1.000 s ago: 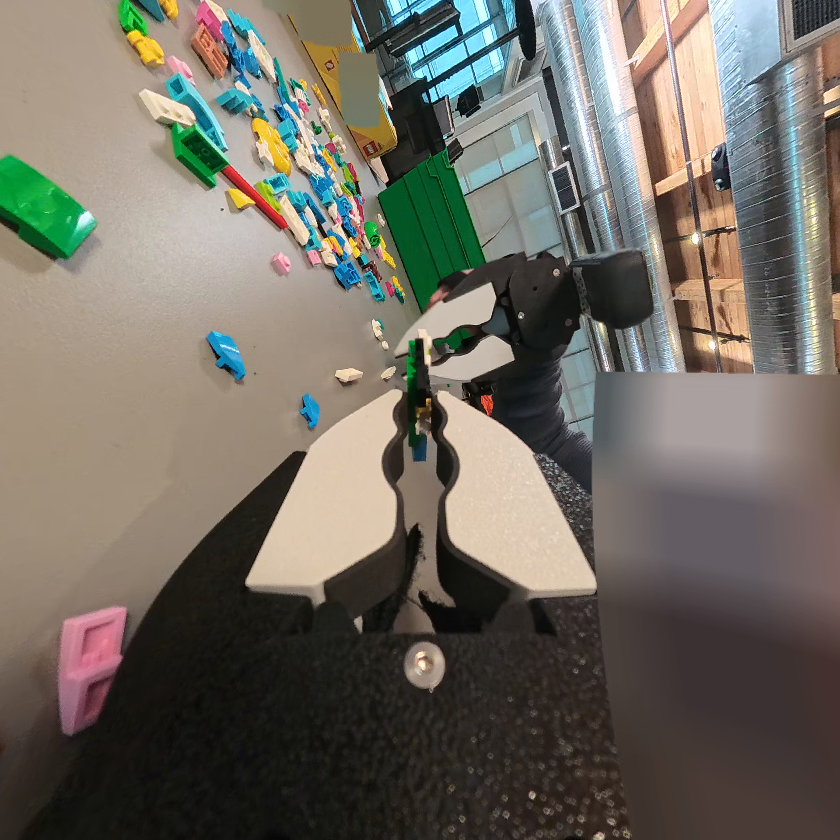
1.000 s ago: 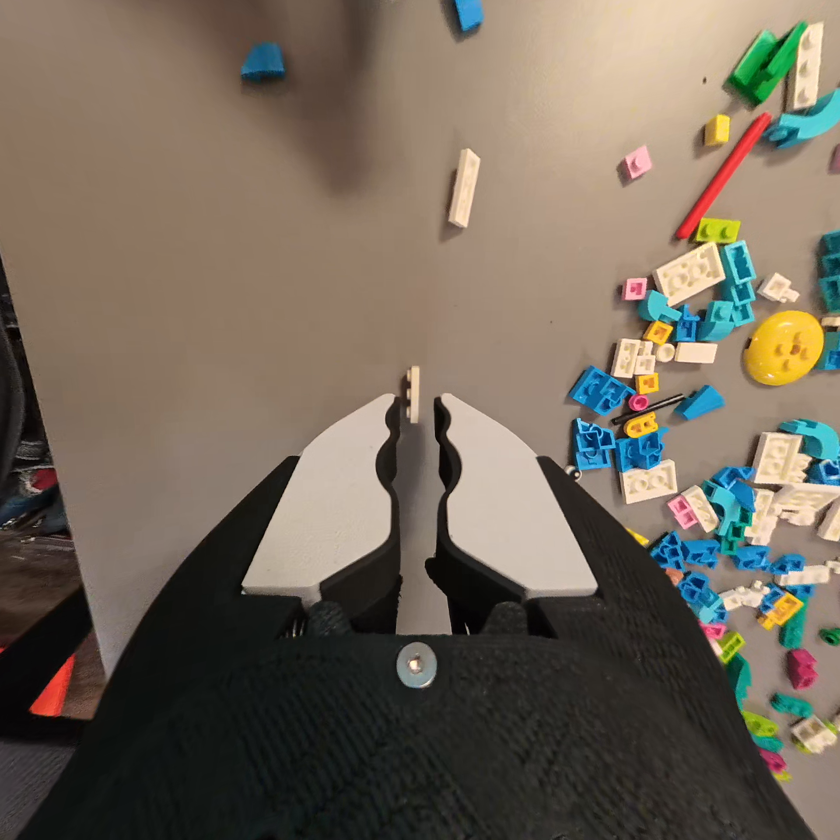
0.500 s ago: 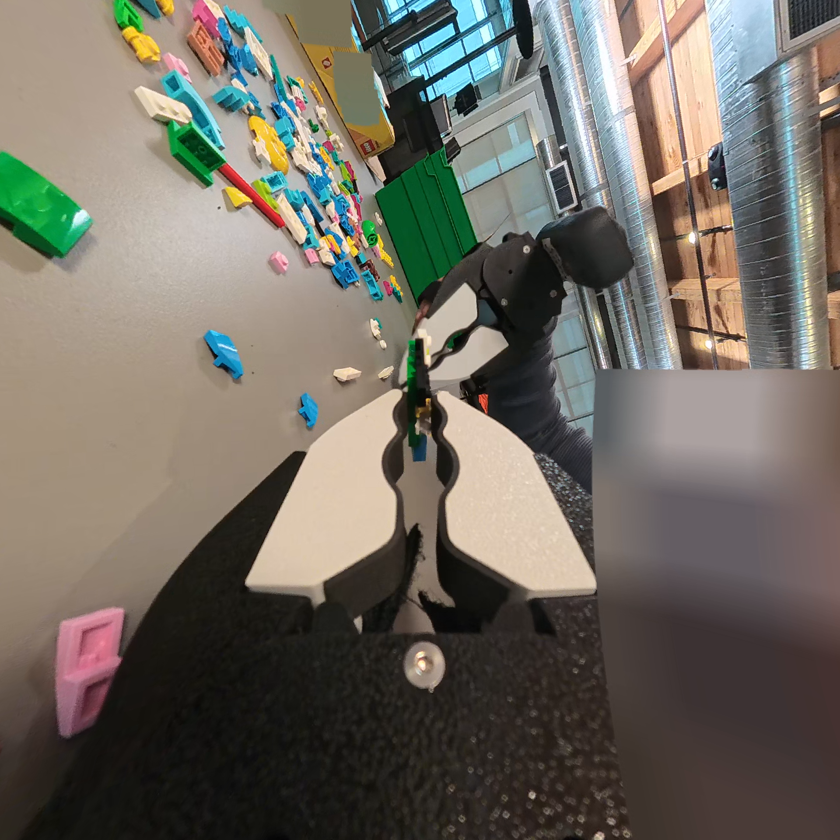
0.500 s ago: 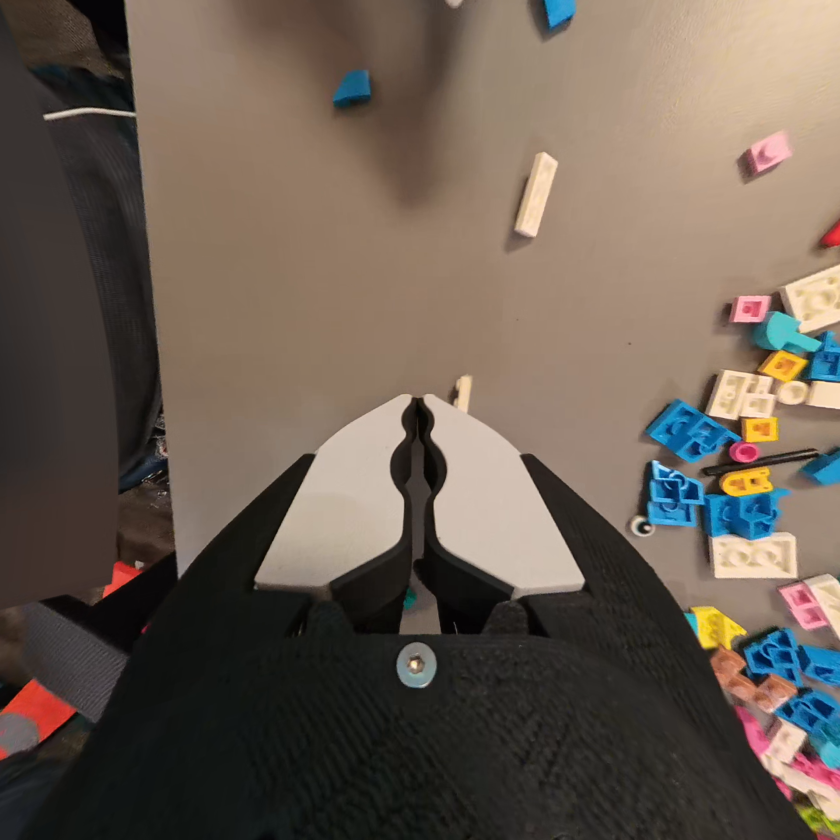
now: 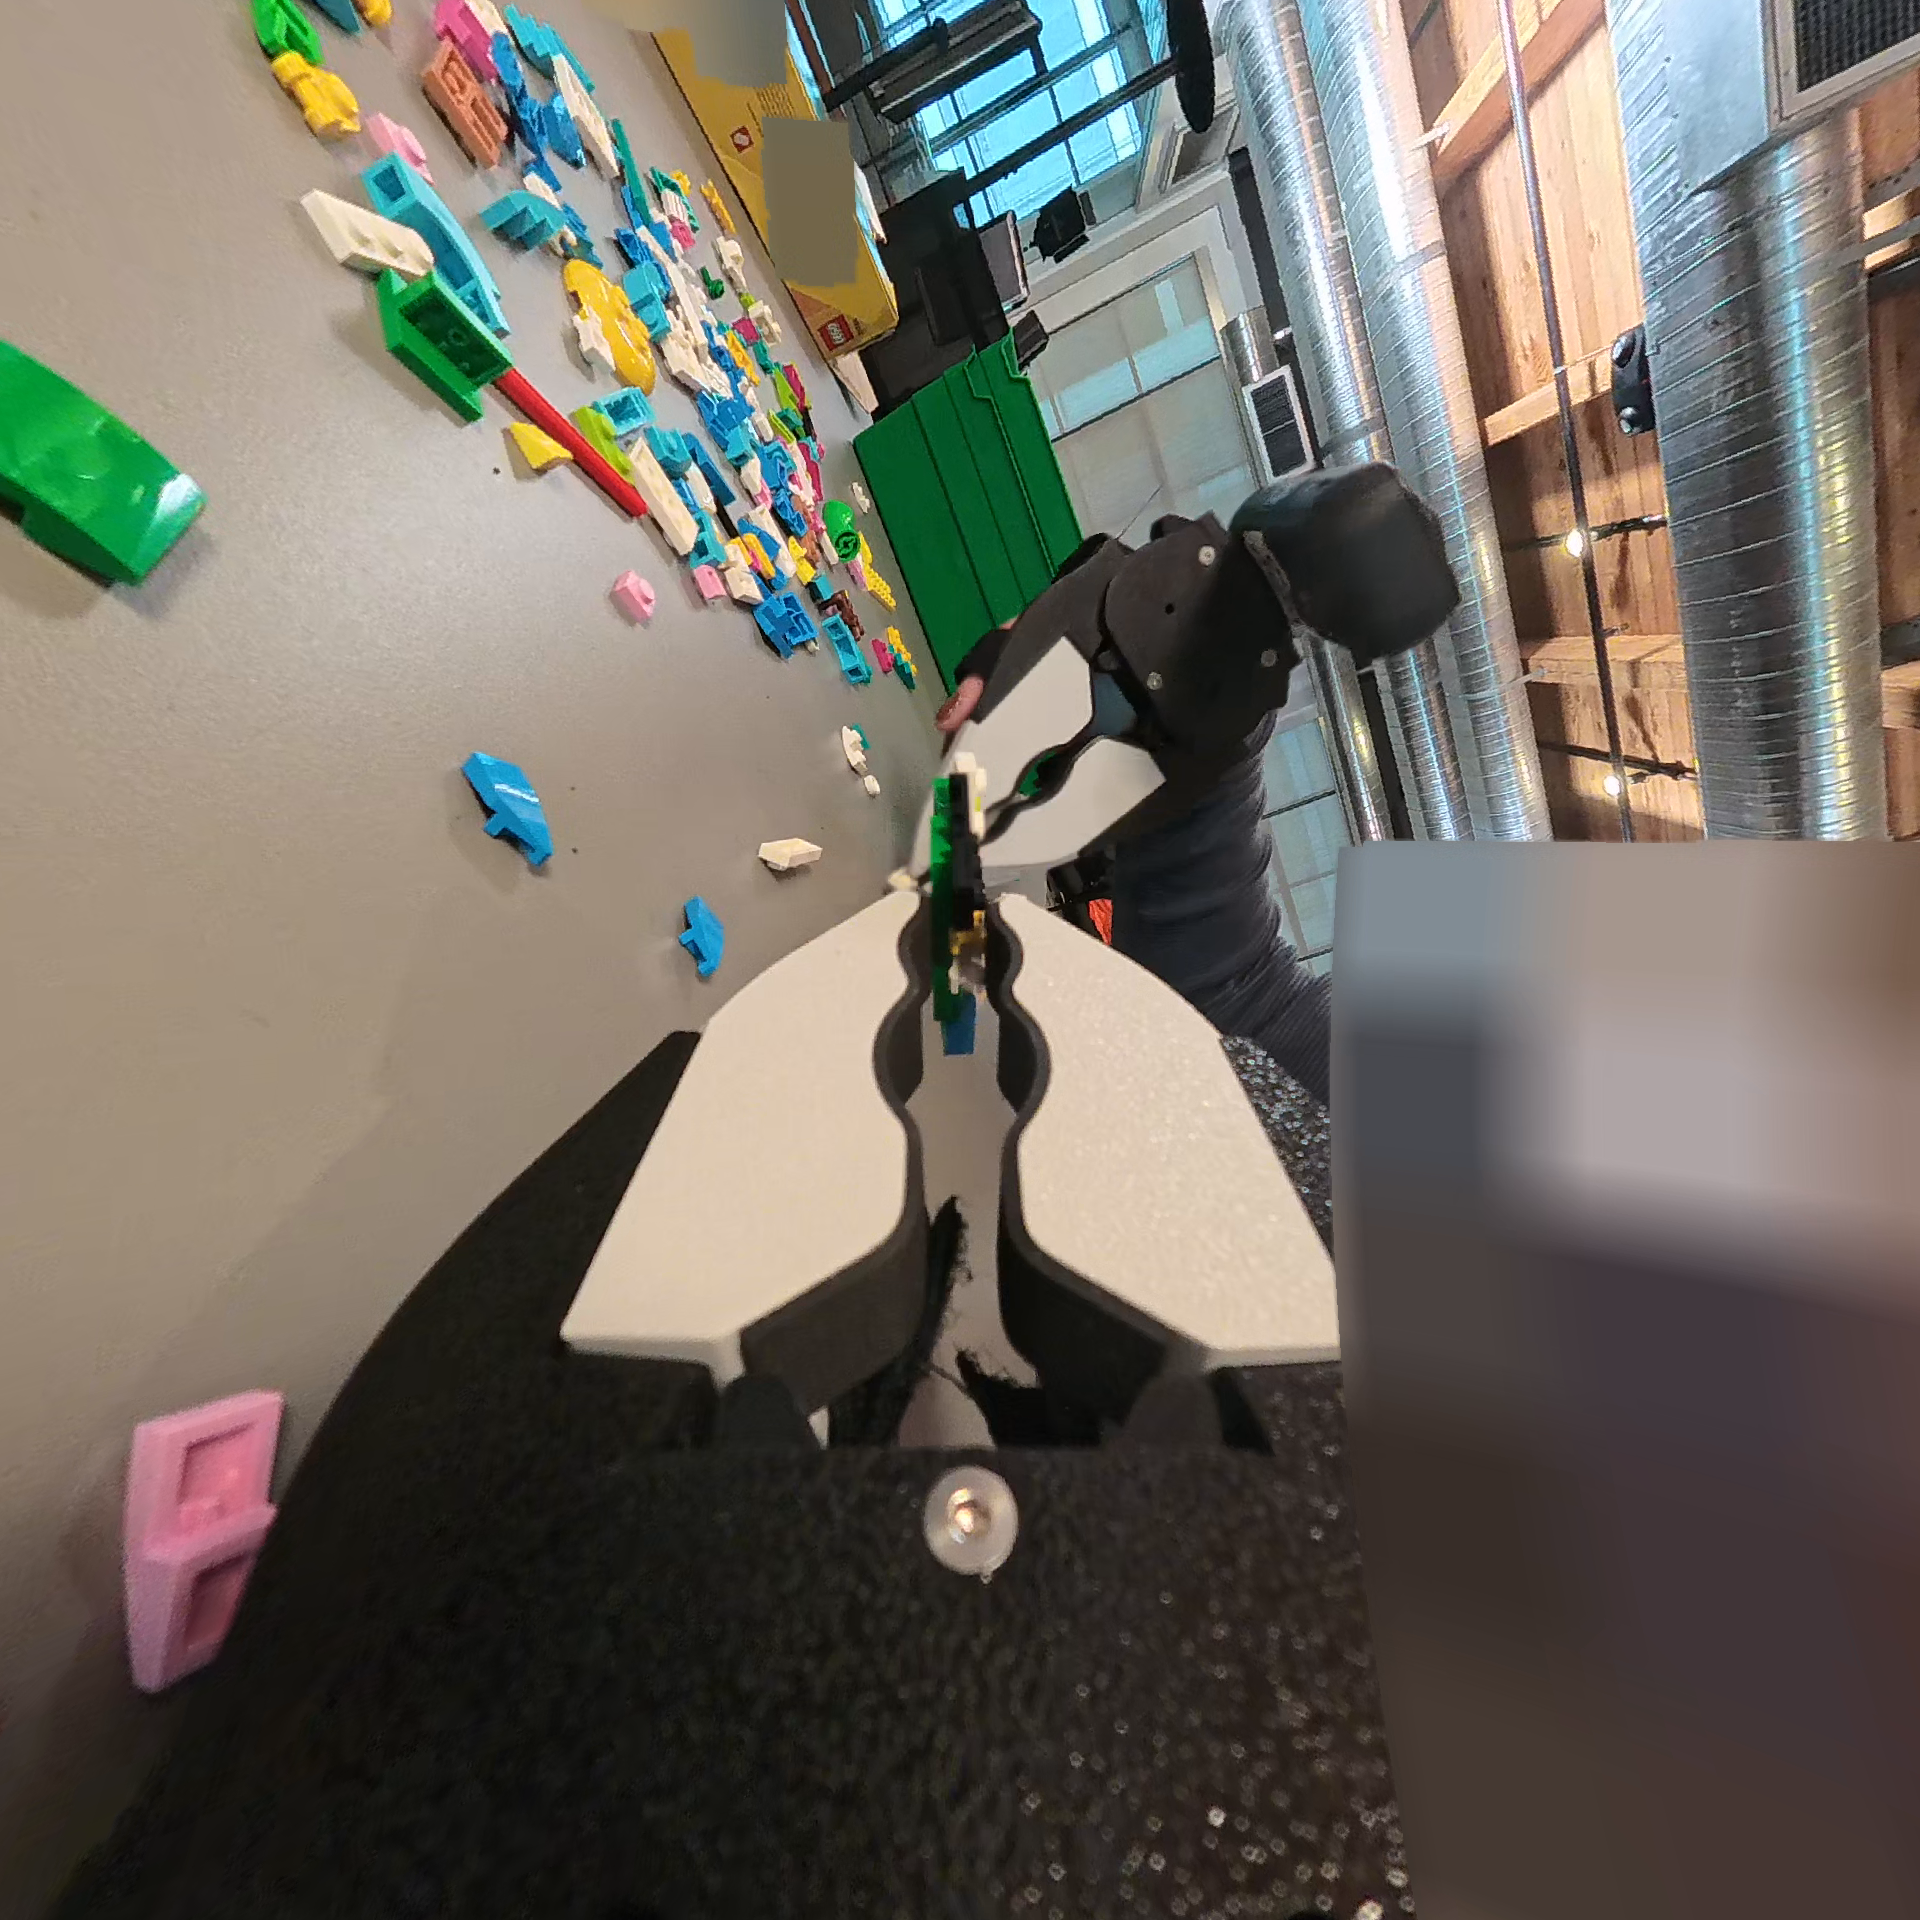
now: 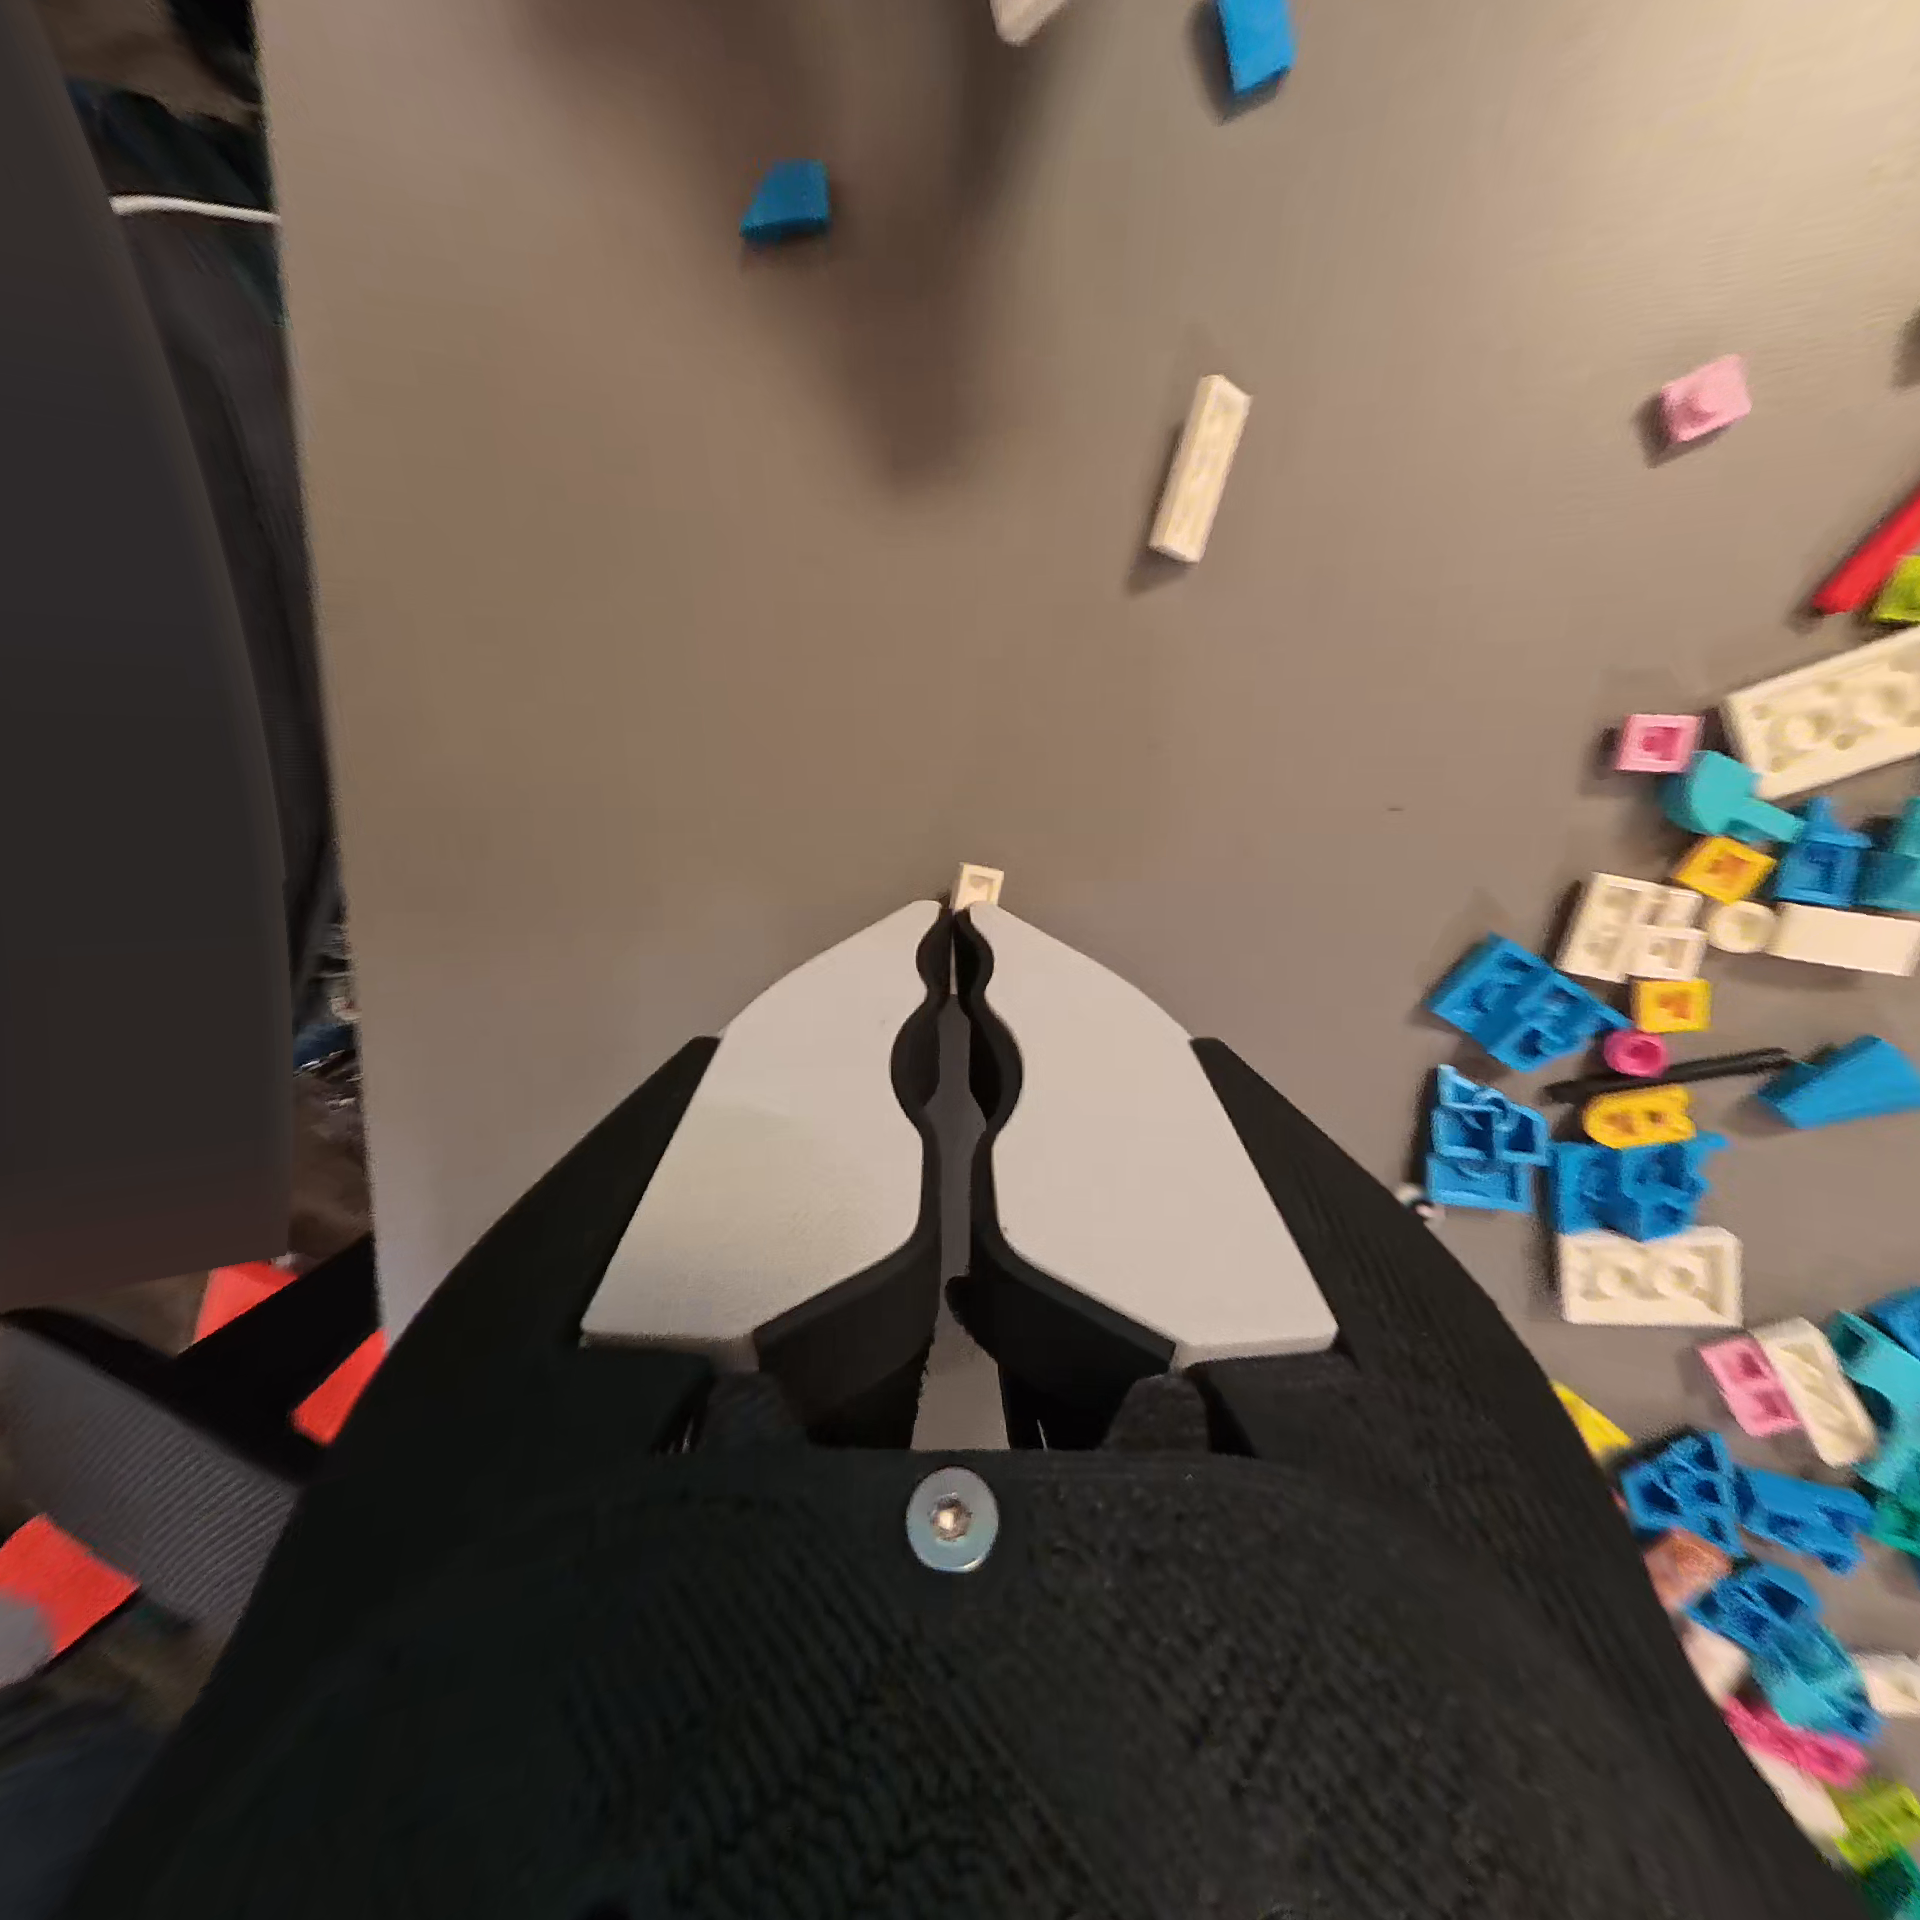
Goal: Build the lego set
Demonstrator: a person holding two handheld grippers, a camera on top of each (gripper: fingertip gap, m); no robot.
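Note:
My left gripper is shut on a small lego assembly, a thin green plate held on edge with blue, yellow and white bits, lifted above the grey table. My right gripper is shut on a small white plate that sticks out past its tips. In the left wrist view the right gripper sits just beyond the assembly's far end, with the white plate at its tips next to the green plate's top. I cannot tell whether they touch.
Loose bricks crowd the table at the right. A long white plate and a blue slope lie ahead. The table edge runs down the left. A green curved piece and a pink piece lie near my left gripper. The grippers' ends are close to 15 cm from one another.
My right gripper shut on the small white plate, lifted it off the table and carried it toward the assembly. My left gripper has held still.

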